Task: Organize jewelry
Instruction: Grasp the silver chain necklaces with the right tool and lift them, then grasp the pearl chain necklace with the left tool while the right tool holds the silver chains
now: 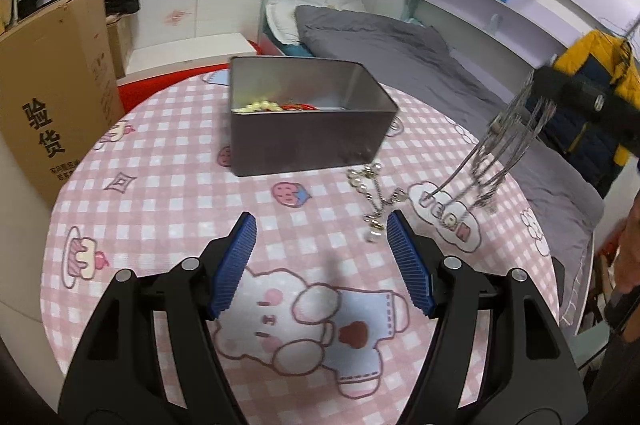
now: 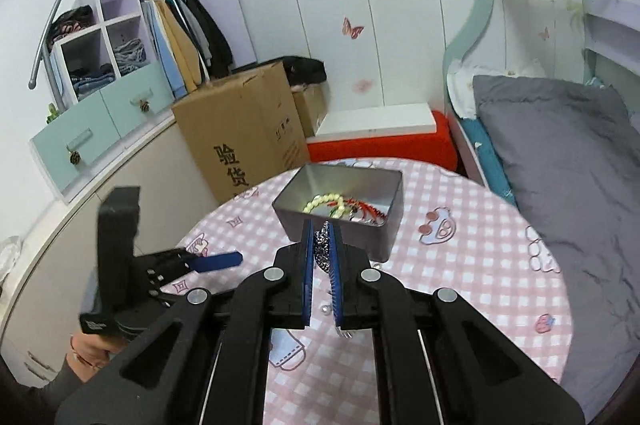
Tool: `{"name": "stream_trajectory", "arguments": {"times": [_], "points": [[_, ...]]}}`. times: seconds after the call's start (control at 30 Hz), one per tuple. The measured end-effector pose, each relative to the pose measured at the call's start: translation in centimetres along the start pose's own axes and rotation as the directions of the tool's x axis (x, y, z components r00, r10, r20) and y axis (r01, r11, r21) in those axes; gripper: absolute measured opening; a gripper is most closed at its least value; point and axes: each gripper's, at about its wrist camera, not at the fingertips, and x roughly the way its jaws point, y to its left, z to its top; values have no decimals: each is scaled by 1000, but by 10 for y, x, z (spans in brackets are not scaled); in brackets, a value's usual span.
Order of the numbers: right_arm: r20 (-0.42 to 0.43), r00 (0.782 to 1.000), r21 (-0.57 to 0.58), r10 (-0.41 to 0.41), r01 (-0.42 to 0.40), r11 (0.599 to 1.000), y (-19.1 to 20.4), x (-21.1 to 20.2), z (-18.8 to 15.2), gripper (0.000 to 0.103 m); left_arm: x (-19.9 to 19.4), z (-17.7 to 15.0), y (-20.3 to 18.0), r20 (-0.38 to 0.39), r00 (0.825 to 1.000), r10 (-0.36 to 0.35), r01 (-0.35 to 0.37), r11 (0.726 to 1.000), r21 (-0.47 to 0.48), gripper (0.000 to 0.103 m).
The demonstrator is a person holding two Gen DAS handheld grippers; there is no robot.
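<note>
A grey metal tin [image 1: 308,129] stands open at the far side of a round desk [image 1: 168,193], holding a cream bead bracelet [image 2: 325,204] and red jewelry [image 2: 366,206]. The desk wears a pink checked cloth with cartoon prints. A pearl-and-chain piece [image 1: 370,197] lies just right of the tin. The right hand-held gripper [image 2: 323,257] is clamped on a silver chain [image 1: 486,161], which dangles above the desk's right side. The left hand-held gripper [image 1: 322,257] hangs wide open and empty over the near desk. A cardboard box [image 2: 240,129] stands at left, a grey-covered bed [image 2: 560,161] at right.
</note>
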Motion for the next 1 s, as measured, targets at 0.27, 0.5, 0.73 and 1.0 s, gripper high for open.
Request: {"name": "stream_trajectory", "arguments": {"times": [0.27, 0.5, 0.73, 1.0], "points": [[-24, 998, 39, -55, 56, 998, -28, 4, -13, 6, 31, -1, -36, -57, 998, -29, 33, 996, 78, 67], [-78, 996, 77, -40, 46, 996, -46, 19, -33, 6, 62, -2, -51, -123, 992, -5, 21, 992, 126, 47], [-93, 996, 92, -17, 26, 995, -51, 26, -37, 6, 70, -6, -49, -155, 988, 21, 2, 990, 143, 11], [-60, 998, 76, -3, 7, 997, -39, 18, -24, 6, 26, 8, -34, -82, 995, -54, 61, 994, 93, 11]]}}
